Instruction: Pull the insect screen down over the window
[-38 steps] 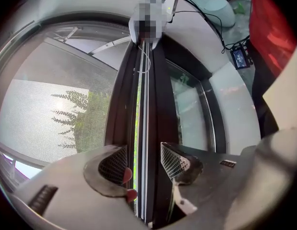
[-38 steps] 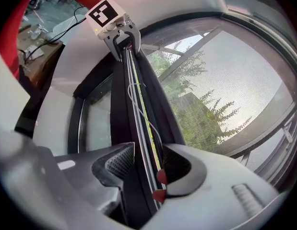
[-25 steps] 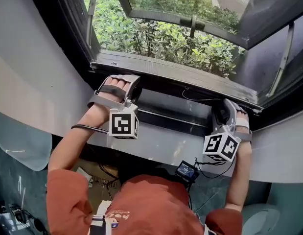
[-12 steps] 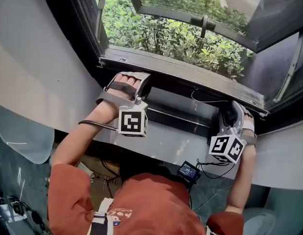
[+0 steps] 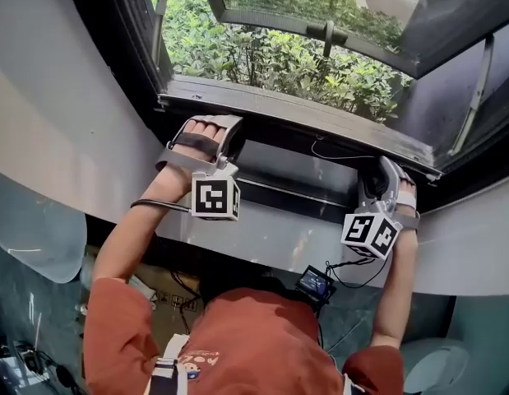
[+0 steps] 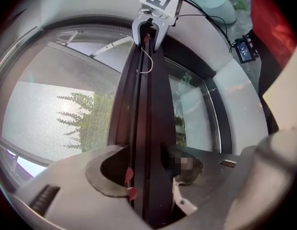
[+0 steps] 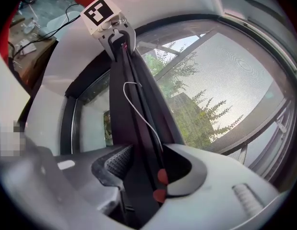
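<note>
We hold the insect screen by its pull bar (image 5: pixel 291 177), a long dark rail lying across the lower centre of the head view, just below the window sill (image 5: pixel 303 118). The left tool (image 5: pixel 206 130) is pressed together on the bar's left end and the right tool (image 5: pixel 384 175) on its right end. In the left tool's view its jaws pinch the rail at bottom centre, and the rail runs up the frame to the other tool at top centre; the right tool's view shows the same arrangement mirrored. The bar reads as a stiff, smooth, straight profile of metal or hard plastic, probably light, and we expect it to slip in the jaws if clamped loosely. We judge the two ends to be the right place to hold it, since an even pull there should keep the rail level and stop it binding in its side tracks. The mesh (image 6: pixel 42 114) is a fine, pale, see-through weave, soft and easily torn, so we take hold of the bar only and never the fabric. A thin white cord (image 7: pixel 138 109) loops loosely along the rail and should be kept clear of the jaws. The tool bodies are grey moulded plastic with ribbed inner pads and small red tips.
</note>
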The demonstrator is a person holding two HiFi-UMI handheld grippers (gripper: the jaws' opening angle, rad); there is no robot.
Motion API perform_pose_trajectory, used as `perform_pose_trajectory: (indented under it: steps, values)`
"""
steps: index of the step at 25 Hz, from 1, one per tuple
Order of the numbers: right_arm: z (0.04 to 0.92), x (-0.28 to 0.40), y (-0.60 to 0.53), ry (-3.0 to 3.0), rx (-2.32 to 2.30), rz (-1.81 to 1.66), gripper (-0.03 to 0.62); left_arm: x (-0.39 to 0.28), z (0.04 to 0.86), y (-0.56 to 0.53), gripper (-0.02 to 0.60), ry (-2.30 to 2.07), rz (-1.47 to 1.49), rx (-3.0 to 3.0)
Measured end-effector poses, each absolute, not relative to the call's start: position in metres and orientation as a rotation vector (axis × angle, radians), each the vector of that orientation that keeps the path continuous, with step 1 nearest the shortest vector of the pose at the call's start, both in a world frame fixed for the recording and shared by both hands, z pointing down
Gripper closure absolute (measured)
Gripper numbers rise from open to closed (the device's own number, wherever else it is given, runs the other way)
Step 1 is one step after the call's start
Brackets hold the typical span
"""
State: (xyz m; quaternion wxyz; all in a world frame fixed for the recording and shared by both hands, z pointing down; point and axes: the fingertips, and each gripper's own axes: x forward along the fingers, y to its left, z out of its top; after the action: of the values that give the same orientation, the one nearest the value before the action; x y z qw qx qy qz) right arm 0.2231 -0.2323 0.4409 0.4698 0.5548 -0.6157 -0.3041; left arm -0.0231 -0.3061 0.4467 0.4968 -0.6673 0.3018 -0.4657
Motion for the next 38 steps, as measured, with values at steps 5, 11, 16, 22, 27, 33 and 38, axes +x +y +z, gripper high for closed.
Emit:
perform_pose_trajectory:
  steps: [5, 11, 16, 22, 27, 33, 38]
  values:
    - [0.439, 0.223, -0.232, -1.532, 1.385, -0.729, 0.395, -0.022, 0.445, -0.305, 0.376, 0.745, -1.097, -1.645]
    - [0.432, 0.22, -0.227, -1.602, 1.469, -0.716, 0.395, -0.022, 0.439, -0.297, 0.376, 0.814, -0.99, -1.744]
    - [0.422, 0.217, -0.211, -1.683, 1.573, -0.725, 0.395, -0.025, 0.433, -0.279, 0.376, 0.946, -0.827, -1.899]
    - [0.424, 0.216, -0.19, -1.767, 1.66, -0.656, 0.395, -0.024, 0.433, -0.256, 0.376, 1.09, -0.614, -2.101]
    - [0.427, 0.213, -0.178, -1.867, 1.743, -0.596, 0.395, -0.021, 0.441, -0.238, 0.376, 1.181, -0.474, -2.224]
    - [0.442, 0.205, -0.16, -2.073, 1.865, -0.412, 0.395, -0.017, 0.467, -0.219, 0.376, 1.25, -0.41, -2.391]
    - [0.461, 0.201, -0.14, -2.271, 1.952, -0.249, 0.395, -0.012, 0.486, -0.2, 0.376, 1.295, -0.316, -2.609]
